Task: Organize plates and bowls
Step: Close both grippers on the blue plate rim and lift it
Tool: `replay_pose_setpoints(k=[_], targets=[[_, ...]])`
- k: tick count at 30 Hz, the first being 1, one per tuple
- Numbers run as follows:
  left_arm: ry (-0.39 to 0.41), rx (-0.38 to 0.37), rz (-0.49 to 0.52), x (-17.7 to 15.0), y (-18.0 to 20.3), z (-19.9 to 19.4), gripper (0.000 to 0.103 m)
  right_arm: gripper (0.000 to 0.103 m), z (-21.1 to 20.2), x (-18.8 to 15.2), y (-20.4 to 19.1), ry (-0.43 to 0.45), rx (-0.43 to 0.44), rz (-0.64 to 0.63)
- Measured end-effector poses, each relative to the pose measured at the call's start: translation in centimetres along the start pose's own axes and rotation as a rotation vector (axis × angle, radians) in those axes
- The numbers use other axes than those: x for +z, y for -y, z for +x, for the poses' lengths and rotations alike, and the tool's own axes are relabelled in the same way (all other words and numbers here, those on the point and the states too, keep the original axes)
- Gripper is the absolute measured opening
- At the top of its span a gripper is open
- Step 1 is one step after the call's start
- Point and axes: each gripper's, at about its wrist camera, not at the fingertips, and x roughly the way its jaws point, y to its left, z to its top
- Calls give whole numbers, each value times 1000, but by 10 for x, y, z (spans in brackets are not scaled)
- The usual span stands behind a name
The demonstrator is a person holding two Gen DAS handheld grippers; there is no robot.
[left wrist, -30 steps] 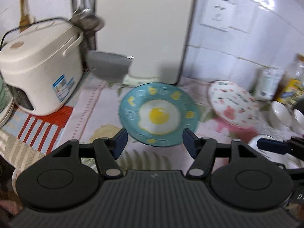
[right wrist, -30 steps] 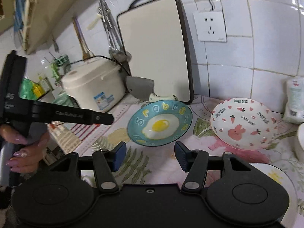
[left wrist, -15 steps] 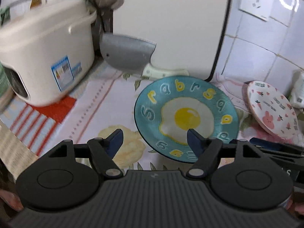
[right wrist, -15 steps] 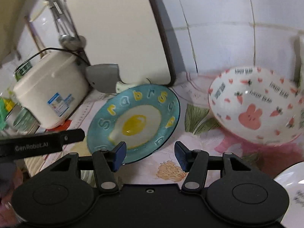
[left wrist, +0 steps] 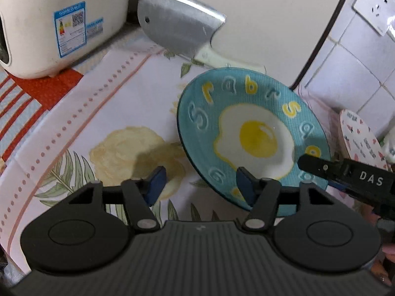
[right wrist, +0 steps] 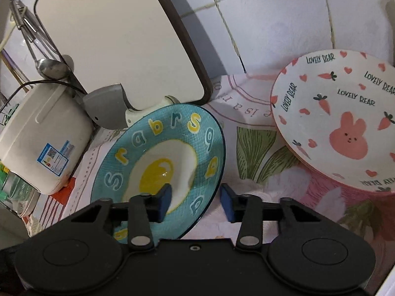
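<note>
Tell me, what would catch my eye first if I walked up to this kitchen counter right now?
Probably the turquoise plate painted with a fried egg and yellow letters, lying mid-counter on the floral cloth. Both grippers straddle its near edge, jaws just closing but not yet pressing: the left gripper and the right gripper. To its right sits a pink bunny bowl; behind it, a cleaver leans by a white cutting board.

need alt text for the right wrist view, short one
A blue fried-egg plate lies on a floral cloth, its near right rim between the open fingers of the right hand-held gripper, which have just been closing. A pink bunny bowl sits to the right; a rice cooker, cleaver and cutting board stand behind.
</note>
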Motion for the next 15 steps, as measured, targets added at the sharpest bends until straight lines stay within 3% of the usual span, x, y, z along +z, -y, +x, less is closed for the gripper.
replay_pose_setpoints(k=[2, 3, 5, 7, 15], targets=[[-7, -3, 1, 1, -1, 1, 42, 40, 2, 1, 0, -4, 3, -1], [-7, -7, 2, 1, -1, 2, 32, 38, 3, 1, 0, -7, 2, 2], [-14, -58, -36, 2, -5, 4, 21, 29, 5, 2, 3, -9, -10, 8], [-25, -82, -97, 3, -9, 6, 19, 20, 8, 2, 7, -4, -16, 15], [-20, -60, -71, 4, -2, 4, 18, 19, 10, 5, 11, -5, -4, 5]])
